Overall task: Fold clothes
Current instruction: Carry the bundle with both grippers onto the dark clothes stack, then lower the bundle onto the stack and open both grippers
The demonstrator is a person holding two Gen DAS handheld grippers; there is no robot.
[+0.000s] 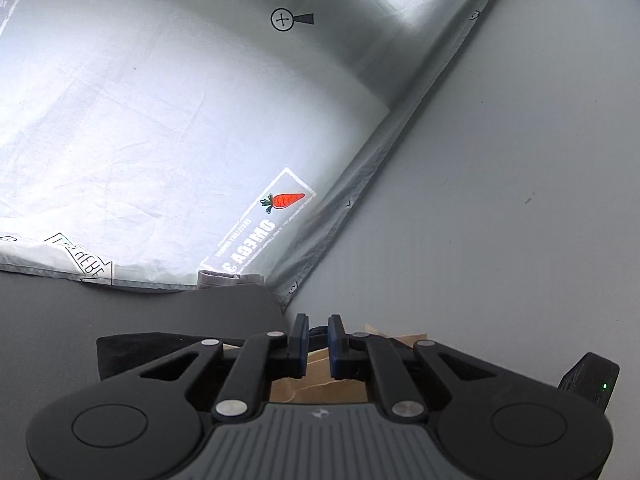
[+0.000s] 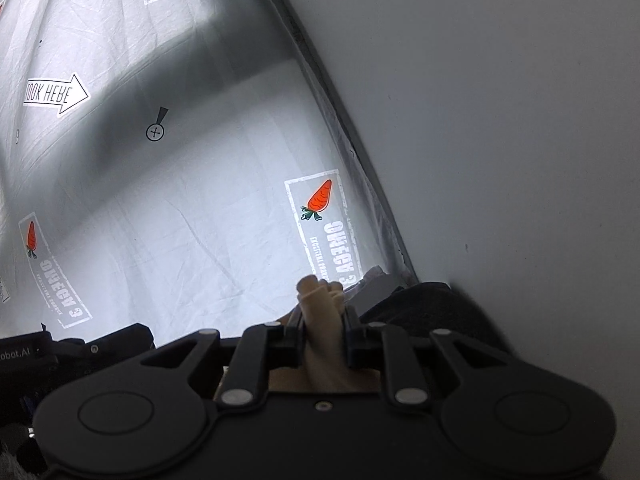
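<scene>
A tan garment [image 2: 320, 304] is bunched between the pads of my right gripper [image 2: 325, 320], which is shut on it; the cloth pokes out past the fingertips. In the left wrist view the same tan garment [image 1: 316, 378] shows under and behind the fingers of my left gripper [image 1: 318, 332]. Its jaws stand almost together, with a dark fold of fabric pinched between the tips. Both grippers are above the near edge of a bed under a white printed sheet [image 1: 160, 140]. Most of the garment is hidden under the grippers.
The sheet [image 2: 200, 220] carries carrot labels and an arrow print. A grey wall [image 1: 500, 160] borders the bed on the right. Dark fabric [image 1: 168, 320] lies at the near edge, and black fabric [image 2: 432, 308] lies right of the right gripper. The other gripper's body [image 2: 60, 354] shows at lower left.
</scene>
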